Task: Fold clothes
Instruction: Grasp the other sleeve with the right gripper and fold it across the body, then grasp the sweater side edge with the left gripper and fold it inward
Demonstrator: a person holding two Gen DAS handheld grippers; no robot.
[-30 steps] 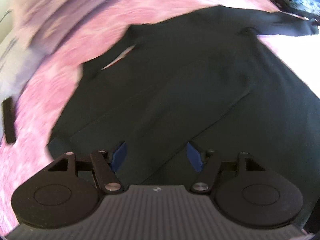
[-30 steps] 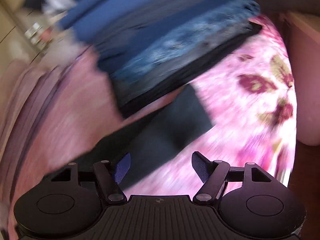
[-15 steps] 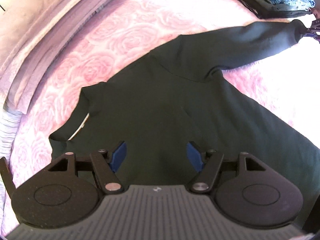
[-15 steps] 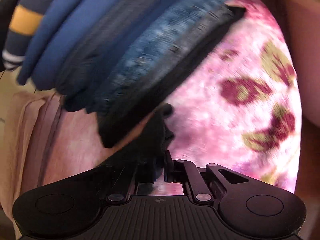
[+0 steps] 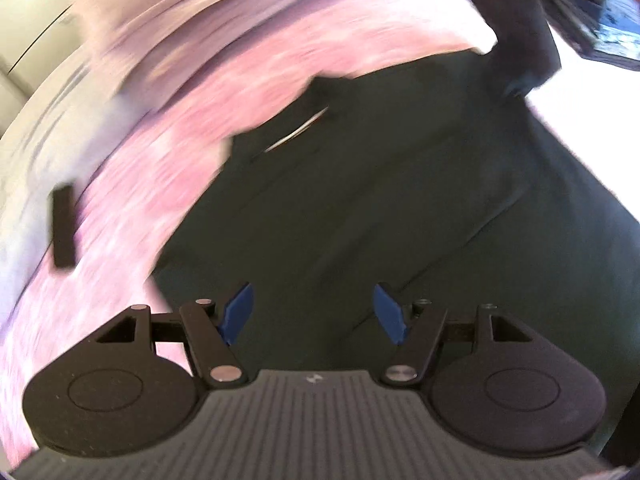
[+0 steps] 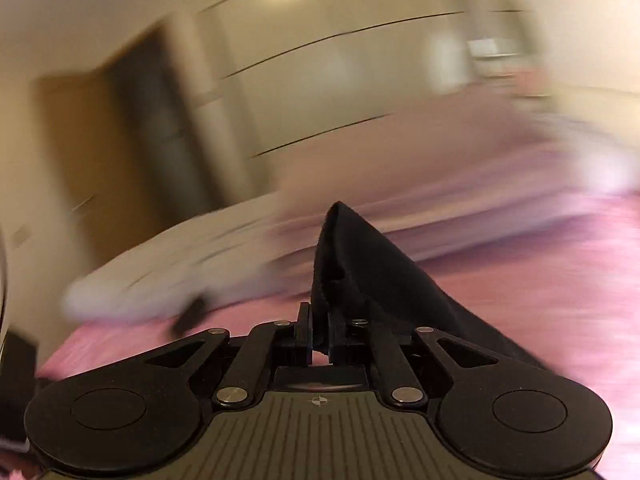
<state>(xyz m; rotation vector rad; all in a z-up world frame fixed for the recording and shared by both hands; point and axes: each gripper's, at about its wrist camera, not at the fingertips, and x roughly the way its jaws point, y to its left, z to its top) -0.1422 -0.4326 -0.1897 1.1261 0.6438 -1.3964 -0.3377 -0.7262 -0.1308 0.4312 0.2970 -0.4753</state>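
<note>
Right gripper [image 6: 320, 344] clamped on sleeve cuff [image 6: 352, 264], cloth peaking ahead of jaws. Left gripper [image 5: 314, 314] half open, empty, dark sweater [image 5: 400, 208] spread below. Soft, limp; grip hems.

Matt dark cloth garment [image 5: 400, 200] (soft) — pink cloth bedspread [image 5: 168, 128]

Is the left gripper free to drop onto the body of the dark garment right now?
Probably yes. The left gripper has its jaws open and empty, with the dark garment spread on the pink bedspread directly beneath and nothing between. The right gripper holds only the lifted sleeve, off to one side.
</note>
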